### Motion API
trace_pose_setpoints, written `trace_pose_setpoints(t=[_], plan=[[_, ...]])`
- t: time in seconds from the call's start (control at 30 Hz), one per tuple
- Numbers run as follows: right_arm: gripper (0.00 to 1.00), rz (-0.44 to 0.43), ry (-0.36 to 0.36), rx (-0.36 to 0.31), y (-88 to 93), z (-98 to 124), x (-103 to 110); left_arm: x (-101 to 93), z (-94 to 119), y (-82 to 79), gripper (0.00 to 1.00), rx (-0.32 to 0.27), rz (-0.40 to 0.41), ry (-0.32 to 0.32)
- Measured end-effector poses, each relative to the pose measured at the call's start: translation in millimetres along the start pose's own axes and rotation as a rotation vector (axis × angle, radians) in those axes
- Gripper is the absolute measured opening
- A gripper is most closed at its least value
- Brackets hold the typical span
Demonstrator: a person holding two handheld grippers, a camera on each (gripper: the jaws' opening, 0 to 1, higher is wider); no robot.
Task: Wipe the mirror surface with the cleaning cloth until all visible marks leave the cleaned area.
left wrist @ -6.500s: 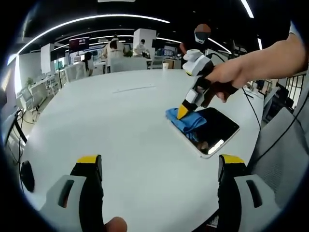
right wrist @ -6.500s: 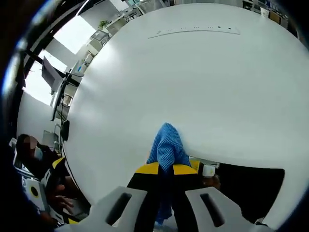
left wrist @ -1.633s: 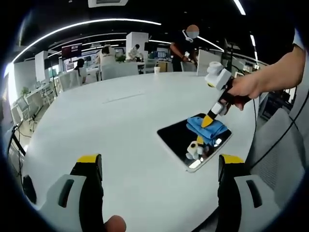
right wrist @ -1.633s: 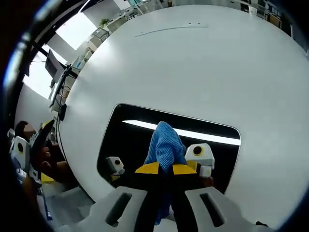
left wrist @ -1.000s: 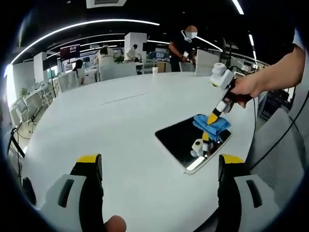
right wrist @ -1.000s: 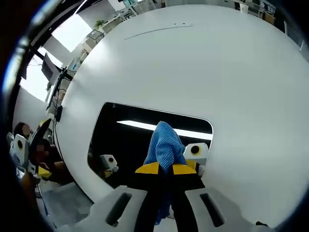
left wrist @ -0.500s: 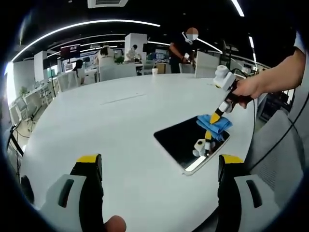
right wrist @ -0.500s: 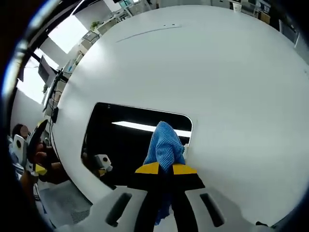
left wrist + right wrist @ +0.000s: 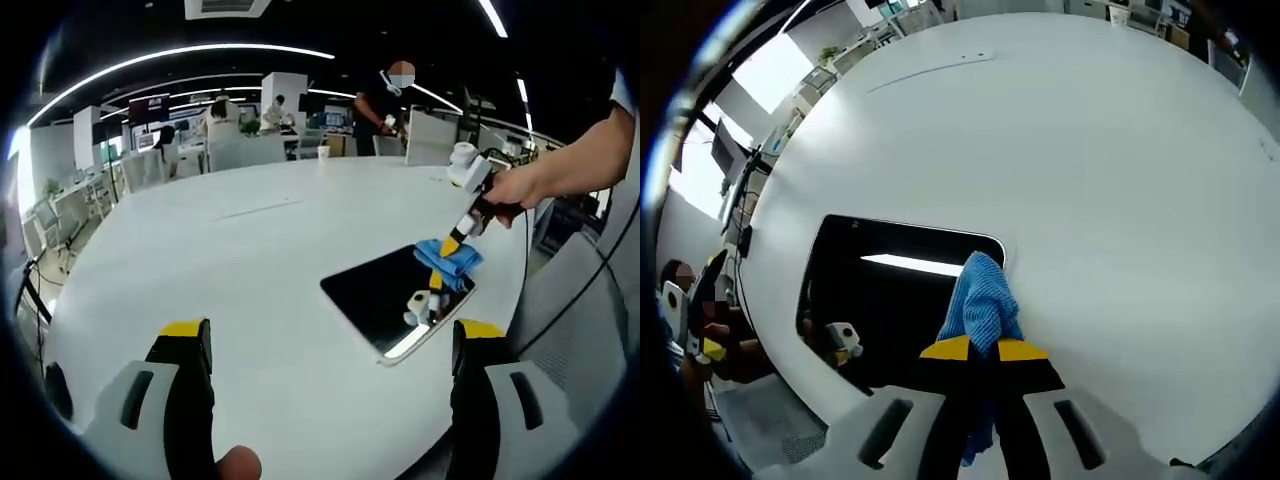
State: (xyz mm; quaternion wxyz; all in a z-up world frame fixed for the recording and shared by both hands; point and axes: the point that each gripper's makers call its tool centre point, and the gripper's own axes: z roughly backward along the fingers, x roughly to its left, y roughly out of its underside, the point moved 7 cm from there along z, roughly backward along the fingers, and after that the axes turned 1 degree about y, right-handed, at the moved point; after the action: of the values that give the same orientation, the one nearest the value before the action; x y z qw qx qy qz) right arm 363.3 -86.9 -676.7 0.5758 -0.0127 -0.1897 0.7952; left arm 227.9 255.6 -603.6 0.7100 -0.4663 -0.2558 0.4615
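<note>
In the left gripper view, on the right side of a large white table, a dark rectangular mirror lies flat near the table's right edge. The right gripper, held in a person's hand, points down at the mirror's far right corner with a blue cleaning cloth clamped in its yellow-tipped jaws; the cloth rests on that corner, and the gripper's reflection shows in the glass beneath it. The left gripper rises from the bottom of the view with its jaws spread wide apart and nothing between them, well short of the mirror. People and desks stand in the far background.

In the right gripper view, the right gripper has its jaws pressed together on the cleaning cloth — the blue fabric bunches up above the yellow tips. The cloth sits at the mirror's right-hand corner, overlapping its edge and the white table beside it. A bright strip of light is reflected across the dark glass.
</note>
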Motion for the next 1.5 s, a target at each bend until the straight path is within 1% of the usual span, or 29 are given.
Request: trace_pose_setpoints(t=[0.27,0.6,0.63,0.7,0.73,0.83,0.97,1.2,1.5], plan=[[0.02,-0.004,0.002,-0.002,-1.2,-2.9,0.6,-1.5,0.7,-1.0,0.98,-0.004,-0.003,-0.001],[0.03,-0.034,0.013,-0.011,0.9,-3.4,2.7,0.7,1.6,0.0,0.98,-0.004,0.001,-0.011],[0.03,-0.034,0.014,-0.012,1.1,-3.2,2.8,0.0,1.5,-0.4,0.98,-0.005,0.003,-0.010],[0.02,0.011,0.019,-0.022,1.3,-3.2,3.4,-2.2,1.5,-1.3,0.98,-0.007,-0.001,-0.007],[0.02,-0.007,0.028,-0.022,2.1,-2.8,5.3,-2.8,1.7,-1.6,0.98,-0.008,-0.002,-0.005],[0.02,0.009,0.043,-0.023,1.2,-3.8,5.7,-2.1,2.3,-0.3,0.98,-0.006,0.000,-0.006],[0.02,0.000,0.052,-0.021,0.8,-4.0,5.3,-1.6,3.5,-0.3,0.98,-0.009,0.004,-0.010],[0.02,0.017,0.057,-0.015,8.7,0.9,10.8,-3.8,3.6,-0.1,0.98,-0.004,-0.003,-0.003],[0.02,0.005,0.055,-0.009,17.2,1.8,11.2,-3.1,0.0,-2.1,0.98,-0.005,-0.009,0.003]])
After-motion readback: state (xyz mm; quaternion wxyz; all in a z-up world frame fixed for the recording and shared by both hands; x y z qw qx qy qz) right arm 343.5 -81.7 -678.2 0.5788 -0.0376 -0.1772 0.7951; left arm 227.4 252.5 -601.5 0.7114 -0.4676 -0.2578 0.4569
